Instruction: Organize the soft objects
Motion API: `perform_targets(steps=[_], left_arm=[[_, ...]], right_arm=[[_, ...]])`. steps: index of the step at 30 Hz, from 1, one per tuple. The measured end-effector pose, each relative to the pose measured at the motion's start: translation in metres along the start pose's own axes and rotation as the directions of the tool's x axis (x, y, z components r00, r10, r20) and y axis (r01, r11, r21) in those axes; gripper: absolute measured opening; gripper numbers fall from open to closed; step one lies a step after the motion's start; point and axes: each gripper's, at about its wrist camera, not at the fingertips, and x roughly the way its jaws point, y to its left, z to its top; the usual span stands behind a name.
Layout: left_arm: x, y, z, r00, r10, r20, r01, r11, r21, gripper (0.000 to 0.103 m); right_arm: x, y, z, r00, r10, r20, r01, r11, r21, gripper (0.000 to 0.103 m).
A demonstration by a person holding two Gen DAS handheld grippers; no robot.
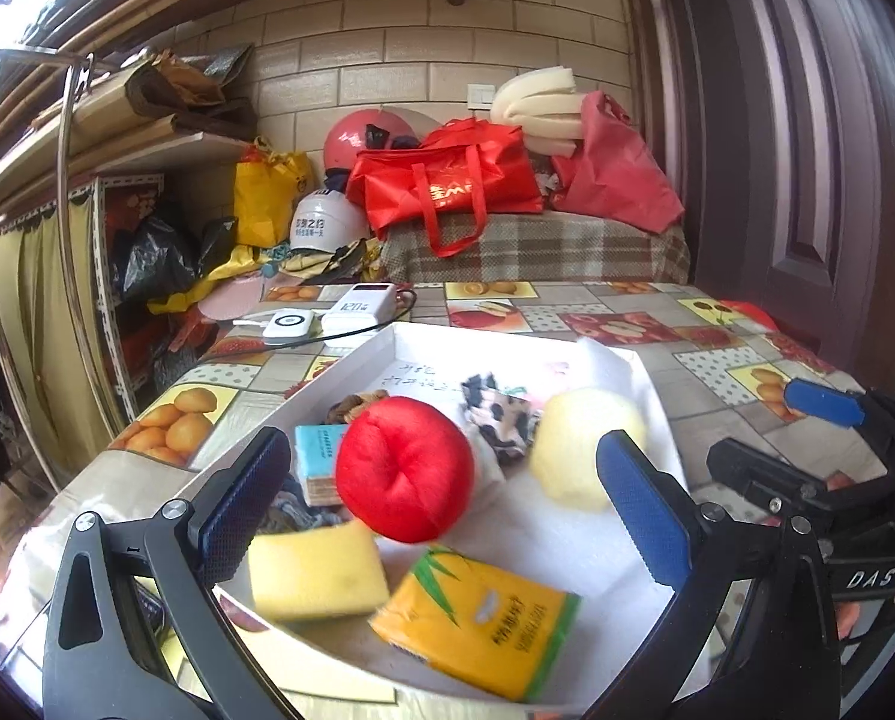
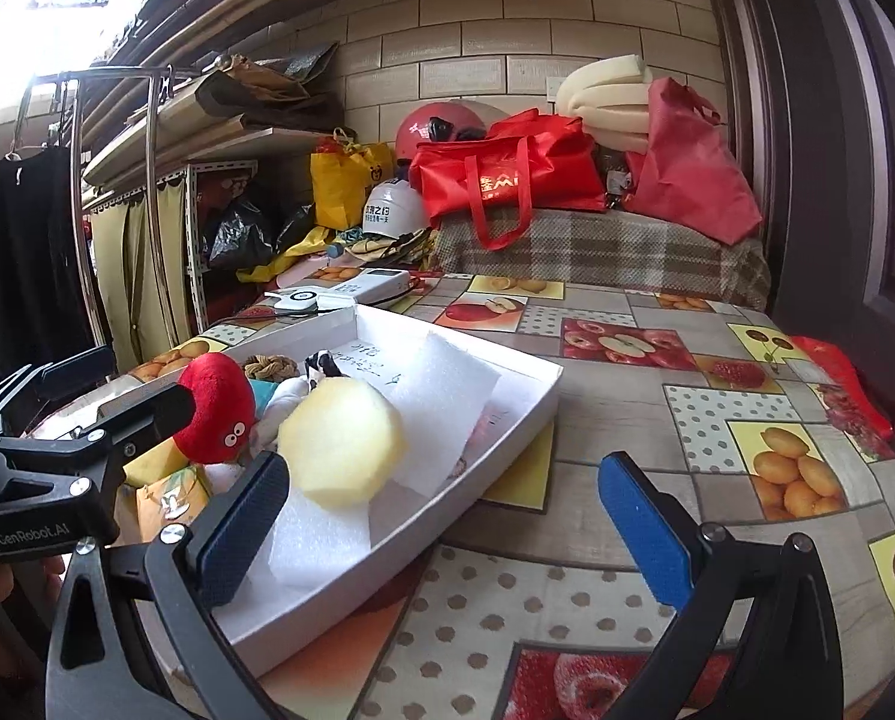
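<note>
A white shallow box (image 1: pixel 351 360) on the table holds soft items: a red plush apple (image 1: pixel 405 468), a yellow sponge (image 1: pixel 318 570), a yellow tissue pack (image 1: pixel 477 618), a teal tissue pack (image 1: pixel 321 462), a cow-print cloth (image 1: pixel 501 420) and a pale foam ball (image 1: pixel 585 444). My left gripper (image 1: pixel 444 504) is open above the box's near end, with the plush apple (image 2: pixel 219 408) between and just past its fingertips, not clamped. My right gripper (image 2: pixel 444 531) is open and empty over the box's right rim (image 2: pixel 507 420). The foam ball (image 2: pixel 342 444) lies beside its left finger on white foam sheet (image 2: pixel 441 384).
The table wears a fruit-print oilcloth (image 2: pixel 627 420). Two white power banks (image 1: pixel 357 306) with cables lie behind the box. Further back are a plaid-covered bench (image 1: pixel 537 246) with red bags, helmets and shelving. A dark door (image 2: pixel 837 150) stands at right. The right gripper (image 1: pixel 789 438) shows beside the box.
</note>
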Motion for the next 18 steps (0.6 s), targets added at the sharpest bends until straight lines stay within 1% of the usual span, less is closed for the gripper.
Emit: perform_targets(steps=[3, 5, 7, 8, 9, 11, 12, 14, 16, 17, 18], left_arm=[[-0.01, -0.016, -0.004, 1.0, -0.025, -0.011, 0.025, 0.999, 0.036, 0.103], [-0.015, -0.026, -0.006, 0.999, -0.028, -0.021, 0.029, 0.998, 0.056, 0.103], [-0.021, -0.031, -0.007, 1.0, -0.025, -0.018, 0.027, 0.997, 0.069, 0.103], [-0.025, -0.034, -0.007, 1.0, -0.023, -0.008, 0.024, 0.997, 0.075, 0.103], [-0.029, -0.035, -0.006, 1.0, -0.017, 0.002, 0.017, 0.997, 0.079, 0.103], [-0.038, -0.038, -0.005, 1.0, -0.013, 0.028, 0.011, 0.997, 0.078, 0.103], [-0.041, -0.038, -0.005, 0.999, -0.02, 0.033, 0.018, 0.997, 0.072, 0.103], [-0.043, -0.04, -0.006, 1.0, -0.019, 0.018, 0.017, 0.998, 0.067, 0.103], [-0.042, -0.044, -0.008, 0.999, 0.037, -0.018, -0.035, 0.997, 0.066, 0.103], [-0.042, -0.046, -0.009, 0.995, 0.09, -0.034, -0.088, 0.994, 0.066, 0.103], [-0.041, -0.047, -0.01, 0.989, 0.139, -0.043, -0.136, 0.988, 0.069, 0.103]], right_arm=[[-0.025, -0.008, -0.008, 0.999, -0.018, 0.04, 0.018, 1.0, 0.003, 0.103], [-0.039, -0.01, -0.012, 0.998, -0.029, 0.052, 0.029, 1.0, -0.003, 0.103], [-0.054, -0.017, -0.015, 0.996, -0.059, 0.061, 0.059, 0.998, 0.0, 0.103], [-0.062, -0.021, -0.014, 0.993, -0.084, 0.083, 0.084, 0.996, 0.006, 0.103], [-0.075, -0.028, -0.014, 0.983, -0.13, 0.129, 0.127, 0.991, 0.028, 0.103], [-0.095, -0.041, -0.018, 0.968, -0.173, 0.184, 0.158, 0.983, 0.094, 0.103], [-0.101, -0.045, -0.019, 0.962, -0.19, 0.194, 0.169, 0.979, 0.117, 0.103], [-0.116, -0.054, -0.024, 0.94, -0.266, 0.215, 0.231, 0.957, 0.174, 0.103], [-0.13, -0.062, -0.029, 0.912, -0.333, 0.238, 0.28, 0.932, 0.23, 0.103], [-0.133, -0.065, -0.03, 0.906, -0.346, 0.242, 0.287, 0.926, 0.247, 0.103], [-0.133, -0.068, -0.03, 0.907, -0.35, 0.236, 0.289, 0.922, 0.256, 0.103]])
